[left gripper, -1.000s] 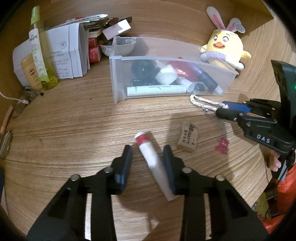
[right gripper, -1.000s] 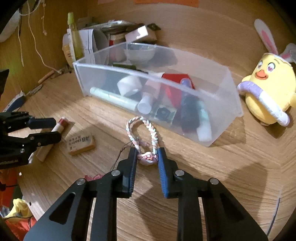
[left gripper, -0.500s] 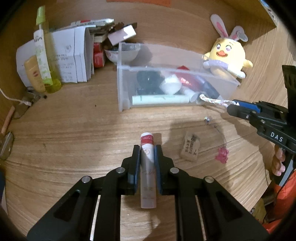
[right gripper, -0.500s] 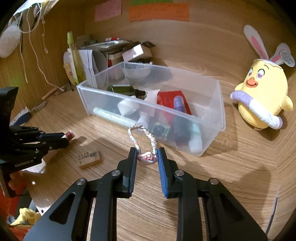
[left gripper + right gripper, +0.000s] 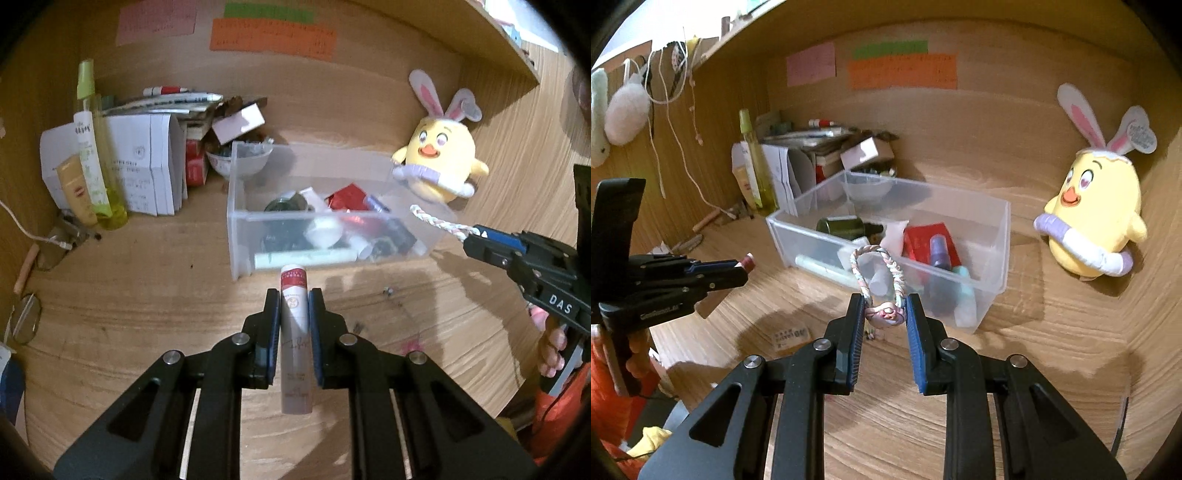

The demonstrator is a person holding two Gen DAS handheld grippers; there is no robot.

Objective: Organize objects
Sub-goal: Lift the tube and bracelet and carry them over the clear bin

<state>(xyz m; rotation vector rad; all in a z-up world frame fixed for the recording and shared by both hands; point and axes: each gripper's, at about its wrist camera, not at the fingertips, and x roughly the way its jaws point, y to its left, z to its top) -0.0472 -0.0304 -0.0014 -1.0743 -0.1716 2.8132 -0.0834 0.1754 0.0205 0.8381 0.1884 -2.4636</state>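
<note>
While clamped: tube (image 5: pixel 294 332), charm (image 5: pixel 885 314).

The left gripper (image 5: pixel 293 295) closed on the tube (image 5: pixel 294 332) and lifted it; the right gripper (image 5: pixel 885 301) lifted the braided loop (image 5: pixel 877 269).

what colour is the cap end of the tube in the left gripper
Red band on the slim white tube; the left gripper shows it best in the left wrist view.

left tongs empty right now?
No. In the left wrist view the left tongs are shut on a red-capped white tube, which is held lengthwise between the two pads.
</note>
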